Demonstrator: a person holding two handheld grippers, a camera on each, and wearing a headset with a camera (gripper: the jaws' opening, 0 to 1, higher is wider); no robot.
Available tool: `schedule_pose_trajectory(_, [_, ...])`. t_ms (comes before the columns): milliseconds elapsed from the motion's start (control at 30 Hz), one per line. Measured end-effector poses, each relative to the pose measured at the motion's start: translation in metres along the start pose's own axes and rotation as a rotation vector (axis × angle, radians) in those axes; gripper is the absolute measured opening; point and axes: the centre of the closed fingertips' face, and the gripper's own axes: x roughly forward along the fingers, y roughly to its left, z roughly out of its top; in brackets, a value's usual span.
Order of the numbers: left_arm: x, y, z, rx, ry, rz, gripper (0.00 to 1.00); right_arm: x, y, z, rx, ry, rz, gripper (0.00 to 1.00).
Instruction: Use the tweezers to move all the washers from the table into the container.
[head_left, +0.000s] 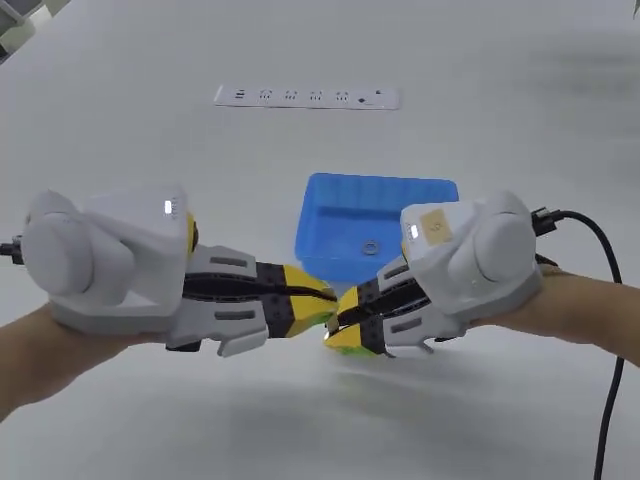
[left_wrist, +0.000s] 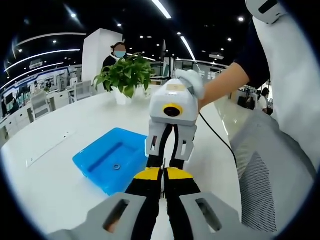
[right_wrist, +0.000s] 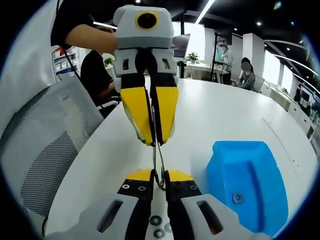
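A thin pair of metal tweezers (right_wrist: 156, 160) spans between my two grippers, whose tips meet point to point. My left gripper (head_left: 322, 298) comes in from the left and is shut on one end. My right gripper (head_left: 342, 326) comes in from the right and is shut on the other end. In the right gripper view two washers (right_wrist: 156, 220) lie on the white table just under my own jaws. The blue container (head_left: 325, 215) sits just beyond the grippers with one washer (head_left: 371, 247) inside it, and the same washer (right_wrist: 237, 198) appears again in the right gripper view.
A white power strip (head_left: 305, 96) lies farther back on the table. A black cable (head_left: 610, 300) trails from the right gripper. A potted plant (left_wrist: 125, 75) stands at the far end, and a mesh chair (right_wrist: 50, 160) sits by the table edge.
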Motion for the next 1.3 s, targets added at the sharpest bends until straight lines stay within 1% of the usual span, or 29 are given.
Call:
schedule_pose_trajectory(67, [-0.001,0.001,0.0,0.001,0.005,0.014,0.05,0.0,-0.001,0.0,0.015,-0.01,-0.005,0.1])
schedule_pose_trajectory(167, [0.0,0.001,0.0,-0.015,0.005,0.02,0.06,0.0,-0.001,0.001,0.018,-0.016,-0.009,0.09])
schedule_pose_trajectory(267, [0.0,0.002,0.0,-0.013,0.008,0.027,0.06,0.0,-0.001,0.0,0.021,-0.022,-0.017,0.09])
schedule_pose_trajectory(333, [0.001,0.002,0.0,-0.027,0.012,0.032,0.07,0.0,-0.002,0.0,0.02,-0.024,-0.023,0.09])
schedule_pose_trajectory(433, [0.002,0.0,0.0,-0.048,0.014,0.035,0.11,0.0,-0.002,0.0,0.019,-0.025,-0.031,0.09])
schedule_pose_trajectory(467, [0.002,0.0,-0.001,-0.044,0.015,0.036,0.11,0.001,-0.002,0.001,0.016,-0.026,-0.033,0.09])
schedule_pose_trajectory(500, [0.003,-0.002,-0.002,-0.036,0.026,0.039,0.12,0.001,-0.002,0.001,0.014,-0.026,-0.033,0.09])
schedule_pose_trajectory(600, [0.003,-0.004,-0.002,-0.049,0.028,0.032,0.15,0.001,-0.001,0.002,0.012,-0.027,-0.037,0.09])
schedule_pose_trajectory(700, [0.002,-0.004,-0.001,-0.052,0.033,0.042,0.16,0.002,-0.002,0.003,0.013,-0.029,-0.042,0.09])
schedule_pose_trajectory(900, [-0.005,-0.004,0.001,-0.054,0.032,0.07,0.22,0.001,-0.002,0.009,0.02,-0.043,-0.054,0.09])
schedule_pose_trajectory(933, [-0.007,-0.003,0.002,-0.053,0.03,0.084,0.23,0.0,-0.001,0.01,0.022,-0.045,-0.055,0.09])
schedule_pose_trajectory(1067, [-0.015,-0.003,0.007,-0.07,0.001,0.116,0.27,-0.006,-0.002,0.011,0.025,-0.038,-0.063,0.09])
schedule_pose_trajectory(1167, [-0.023,-0.006,0.007,-0.08,-0.008,0.13,0.31,-0.013,-0.002,0.014,0.033,-0.043,-0.076,0.09])
schedule_pose_trajectory(1300, [-0.034,-0.011,0.005,-0.09,-0.015,0.149,0.35,-0.023,-0.002,0.021,0.048,-0.061,-0.097,0.09])
